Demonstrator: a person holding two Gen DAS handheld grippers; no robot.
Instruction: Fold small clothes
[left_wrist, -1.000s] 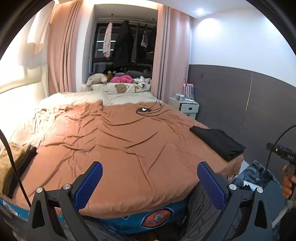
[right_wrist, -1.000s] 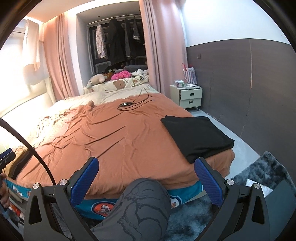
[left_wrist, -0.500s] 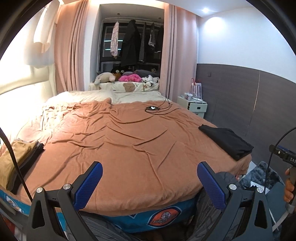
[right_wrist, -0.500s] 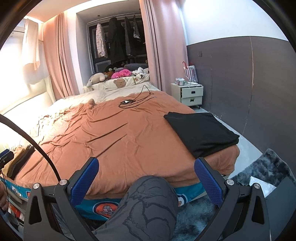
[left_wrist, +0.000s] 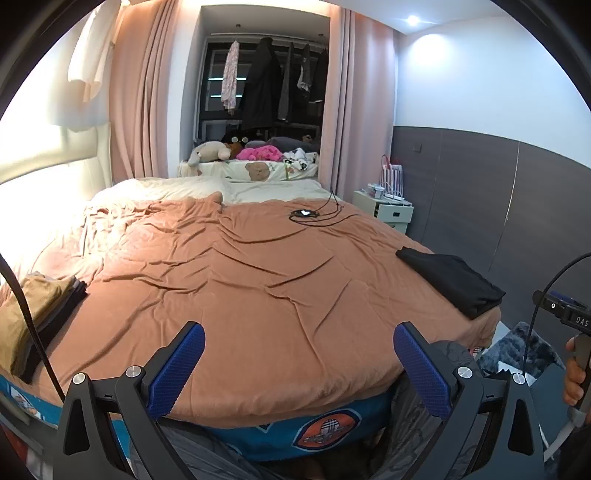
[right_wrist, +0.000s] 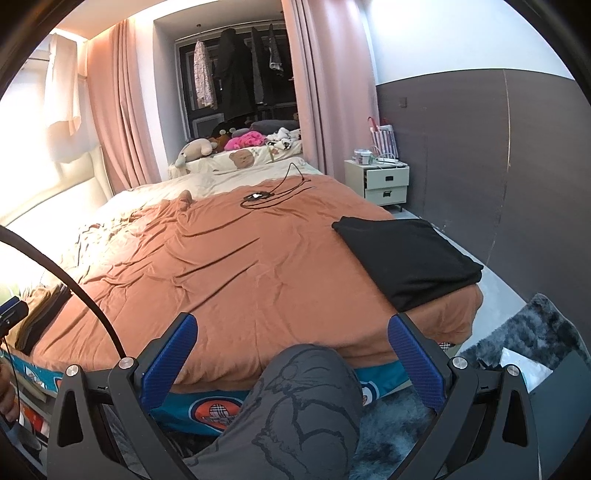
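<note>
- The folded clothes stack (left_wrist: 35, 314) lies at the left near corner of the bed (left_wrist: 258, 288): a tan garment on top of at least 1 darker piece, edges roughly squared. In the right wrist view the same stack (right_wrist: 40, 317) shows only as a sliver at the left edge.
- The orange blanket (right_wrist: 229, 266) covers most of the bed, wrinkled, with a cream sheet at the head end.
- A black cable (left_wrist: 317, 214) with a small device sits on the blanket toward the far side, well apart from both piles.
- The black folded garment (right_wrist: 406, 254) lies flat as 1 neat rectangle at the right near corner of the bed, its near edge reaching the blanket's drop; the left wrist view shows it (left_wrist: 450, 280) at the right.
- The left gripper (left_wrist: 299, 362) hovers short of the bed's near edge, its 2 blue-padded fingers spread wide, holding and touching nothing.
- The right gripper (right_wrist: 291, 354) is likewise spread wide and empty, over the person's knee (right_wrist: 306, 398) in grey printed fabric.
- A hand (left_wrist: 574, 376) grips a handle at the far right of the left wrist view.
- Count: 2 piles of folded clothes, 2 grippers, 1 nightstand (right_wrist: 384, 181) beside the bed.
</note>
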